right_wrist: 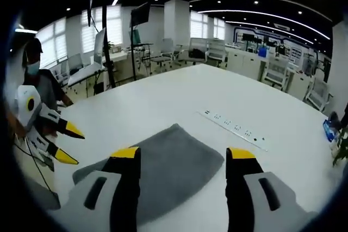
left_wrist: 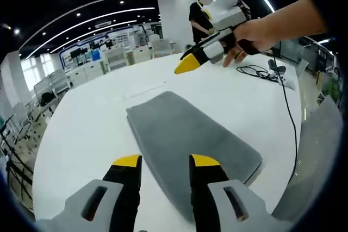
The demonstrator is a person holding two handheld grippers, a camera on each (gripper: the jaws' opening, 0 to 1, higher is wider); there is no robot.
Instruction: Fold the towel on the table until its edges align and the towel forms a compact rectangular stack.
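Left gripper (left_wrist: 163, 162): fingers parted, empty, over the towel's near edge. Right gripper (right_wrist: 182, 156): fingers spread wide, empty. Towel (left_wrist: 187, 134): flat on white bench (left_wrist: 81, 129), apparently folded already. Next: grip an edge.

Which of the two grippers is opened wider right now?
The right gripper: its yellow-tipped jaws stand far apart over the grey towel. The left gripper is open too, but narrower.

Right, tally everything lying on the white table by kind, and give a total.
Grey rectangular cloth towel: 1
White power strip: 1
Black cable: 1
Total: 3
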